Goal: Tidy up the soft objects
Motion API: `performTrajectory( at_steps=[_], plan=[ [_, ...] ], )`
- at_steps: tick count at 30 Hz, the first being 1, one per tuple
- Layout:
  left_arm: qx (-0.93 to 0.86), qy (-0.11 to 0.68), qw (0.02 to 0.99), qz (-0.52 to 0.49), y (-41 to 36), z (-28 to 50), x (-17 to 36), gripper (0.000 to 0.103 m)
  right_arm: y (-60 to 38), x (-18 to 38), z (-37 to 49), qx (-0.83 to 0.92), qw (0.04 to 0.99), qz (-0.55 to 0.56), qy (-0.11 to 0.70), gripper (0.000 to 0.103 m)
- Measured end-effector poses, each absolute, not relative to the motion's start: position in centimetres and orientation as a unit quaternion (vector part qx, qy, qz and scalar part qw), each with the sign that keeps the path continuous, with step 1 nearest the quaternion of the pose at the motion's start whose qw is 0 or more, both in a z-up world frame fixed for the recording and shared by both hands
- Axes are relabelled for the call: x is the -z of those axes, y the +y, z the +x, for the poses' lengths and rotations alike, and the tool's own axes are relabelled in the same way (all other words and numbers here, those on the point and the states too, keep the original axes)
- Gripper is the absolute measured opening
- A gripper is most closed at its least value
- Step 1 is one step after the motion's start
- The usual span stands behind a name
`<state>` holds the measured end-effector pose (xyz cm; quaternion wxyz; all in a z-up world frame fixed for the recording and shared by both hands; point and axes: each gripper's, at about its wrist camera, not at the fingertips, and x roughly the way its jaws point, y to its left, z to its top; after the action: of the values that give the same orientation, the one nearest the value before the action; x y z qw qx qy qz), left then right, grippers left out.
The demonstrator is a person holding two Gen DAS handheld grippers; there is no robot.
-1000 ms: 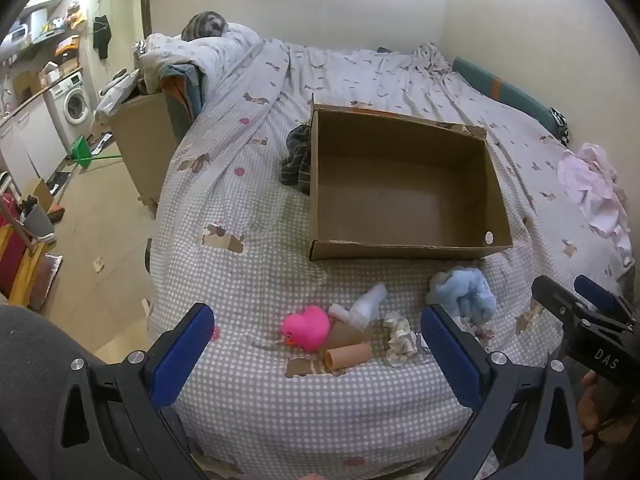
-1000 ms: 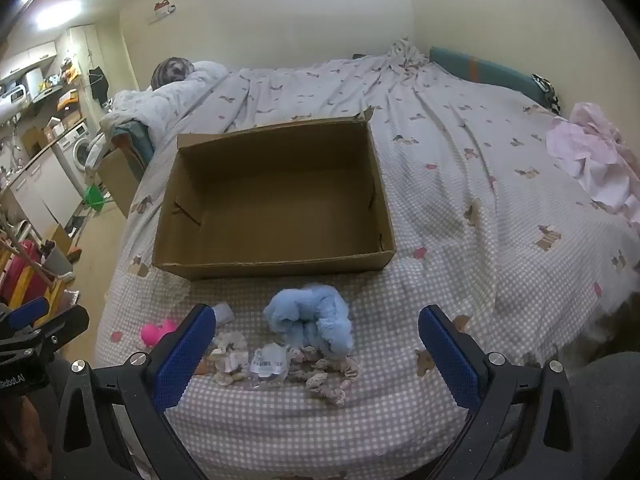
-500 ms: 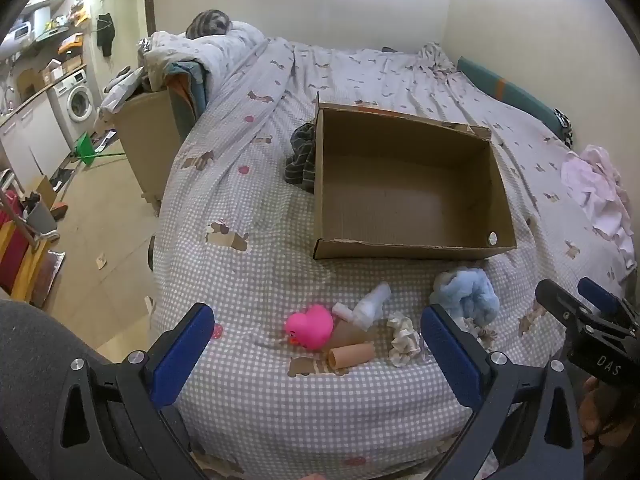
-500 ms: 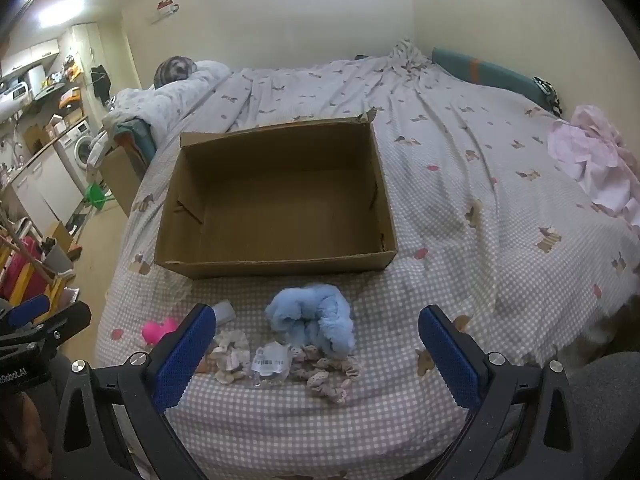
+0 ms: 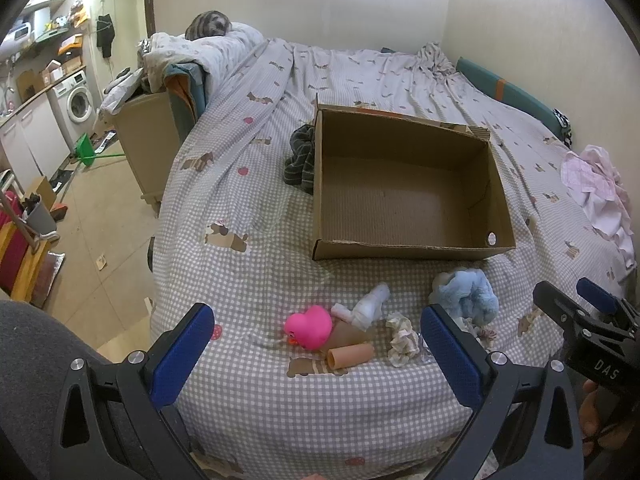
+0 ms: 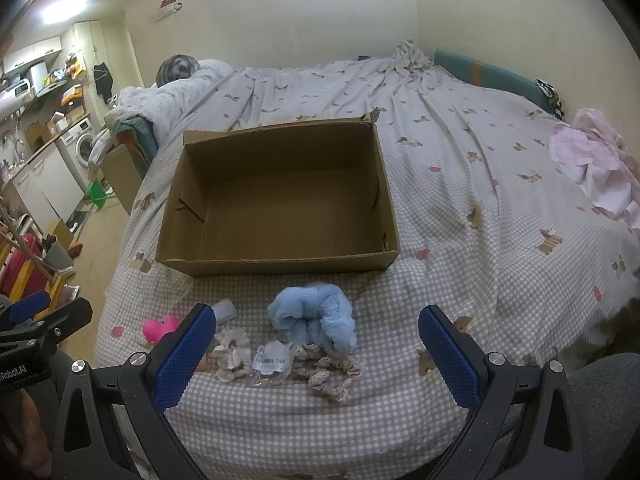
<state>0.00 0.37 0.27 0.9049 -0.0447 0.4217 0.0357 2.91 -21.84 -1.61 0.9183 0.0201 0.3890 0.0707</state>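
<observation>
Right wrist view: we hold right gripper (image 6: 316,354) wide open & empty, fluffy light-blue plush scrunchie (image 6: 314,318) just ahead between fingers, nearer than left gripper (image 5: 316,342).

The right tool (image 5: 600,364) reads "DAS"; the left tool (image 6: 24,364), "Robot.AI".

Left gripper (image 5: 316,354) and right gripper (image 6: 316,354): black triangulated frames, blue finger pads (image 5: 182,354), silver screws. White lettering marks each housing. The person wears grey fabric.
</observation>
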Motion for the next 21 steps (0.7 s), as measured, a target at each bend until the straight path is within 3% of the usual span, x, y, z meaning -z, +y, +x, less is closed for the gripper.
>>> performTrajectory(
  at_steps=[21],
  plan=[
    [-0.035,0.422,0.905,-0.044,0.34,-0.03,-0.24,0.103,-21.75,1.62,2.79,-0.073,0.919,0.019,0.387,0.103]
  ],
)
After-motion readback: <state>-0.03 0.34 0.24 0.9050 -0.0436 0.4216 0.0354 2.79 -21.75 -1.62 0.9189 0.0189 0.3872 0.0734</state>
